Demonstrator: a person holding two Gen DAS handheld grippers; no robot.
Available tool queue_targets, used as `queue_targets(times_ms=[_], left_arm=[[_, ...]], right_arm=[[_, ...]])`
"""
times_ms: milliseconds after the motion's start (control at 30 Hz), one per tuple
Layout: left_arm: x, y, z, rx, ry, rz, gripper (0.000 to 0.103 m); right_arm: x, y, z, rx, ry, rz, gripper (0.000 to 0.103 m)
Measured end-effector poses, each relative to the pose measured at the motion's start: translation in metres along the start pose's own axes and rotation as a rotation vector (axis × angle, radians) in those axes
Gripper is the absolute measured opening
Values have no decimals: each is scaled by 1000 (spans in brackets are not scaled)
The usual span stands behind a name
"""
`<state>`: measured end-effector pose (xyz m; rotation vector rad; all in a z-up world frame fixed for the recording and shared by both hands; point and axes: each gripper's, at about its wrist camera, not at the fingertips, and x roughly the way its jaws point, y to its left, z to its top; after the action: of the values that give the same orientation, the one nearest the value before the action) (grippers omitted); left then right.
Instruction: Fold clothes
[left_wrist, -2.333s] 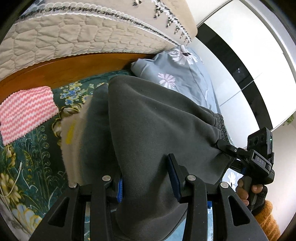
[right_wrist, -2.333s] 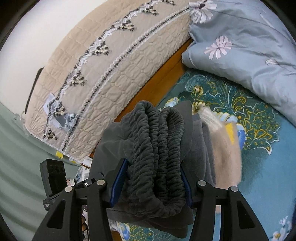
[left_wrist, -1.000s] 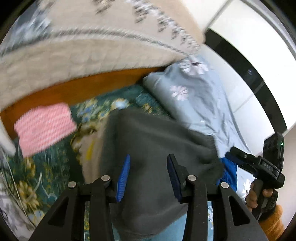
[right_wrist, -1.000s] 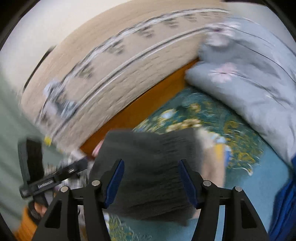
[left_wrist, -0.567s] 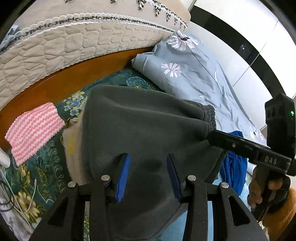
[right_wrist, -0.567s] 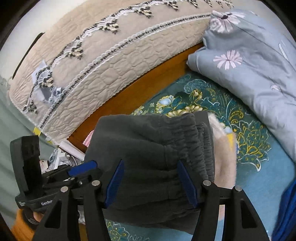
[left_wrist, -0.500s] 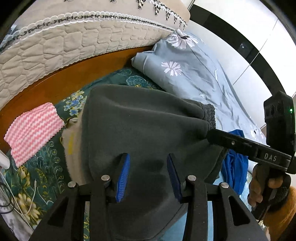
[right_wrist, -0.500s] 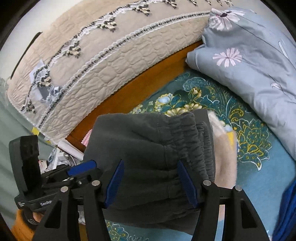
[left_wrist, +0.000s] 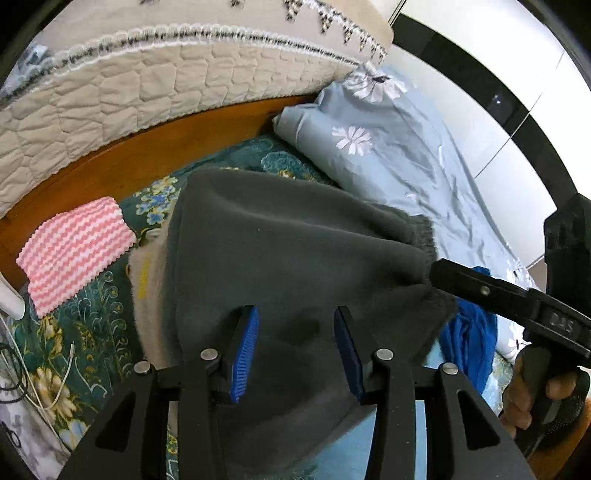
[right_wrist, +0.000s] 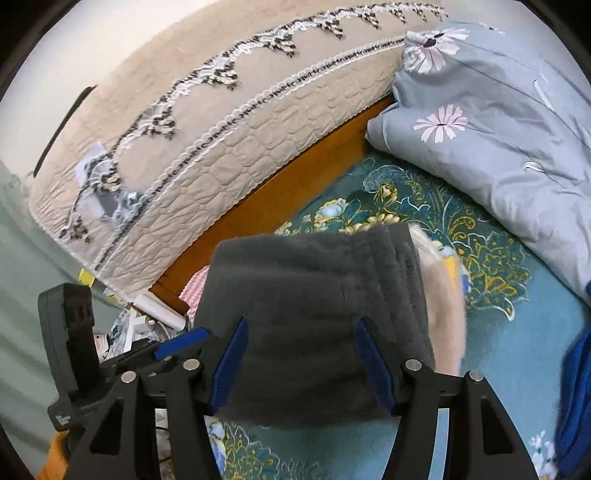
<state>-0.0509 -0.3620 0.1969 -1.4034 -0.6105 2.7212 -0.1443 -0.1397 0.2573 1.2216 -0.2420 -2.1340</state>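
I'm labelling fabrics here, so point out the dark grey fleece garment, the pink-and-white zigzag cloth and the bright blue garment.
dark grey fleece garment (left_wrist: 295, 251): left wrist view, broad top surface.
pink-and-white zigzag cloth (left_wrist: 74, 247): left wrist view, its middle.
bright blue garment (left_wrist: 469, 339): left wrist view, crumpled middle.

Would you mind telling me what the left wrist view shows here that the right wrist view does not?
Only the left wrist view shows the white cable and the hand that carries the right tongs, which touch the garment's elastic edge.

Only the right wrist view shows the pale green wall and clutter beside the bed.

Both show the dark grey garment on the floral bedspread, the beige fuzzy item under it, the grey flowered pillow and the pink zigzag cloth.
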Motion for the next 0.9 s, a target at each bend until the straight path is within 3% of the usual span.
queue_targets(times_ms=[133,233,300,467,767,833,900], left_arm=[[-23,-11,-15,-15,-26,-27,45],[-38,-23,-35,-17,-48,-43,55],[-42,-30,-51,-16,-55,-45,57],[-38,-40,-90,-21,-38,2,64],[-30,-41,-132,-32,-23,113,73],[-30,-40,-138,-34,-16,125,82],[-31,-39,-143,-36,-6,133,82]], right_arm=[[-13,5,-33,-7,14,0,65],[-10,4,-62,-3,51,-26,65],[-4,3,-80,7,83,-49,65],[11,4,-116,-16,140,-140,69],[14,1,-137,-28,121,-248,77],[11,1,-139,-30,114,-247,78],[10,3,-139,-38,101,-256,80]])
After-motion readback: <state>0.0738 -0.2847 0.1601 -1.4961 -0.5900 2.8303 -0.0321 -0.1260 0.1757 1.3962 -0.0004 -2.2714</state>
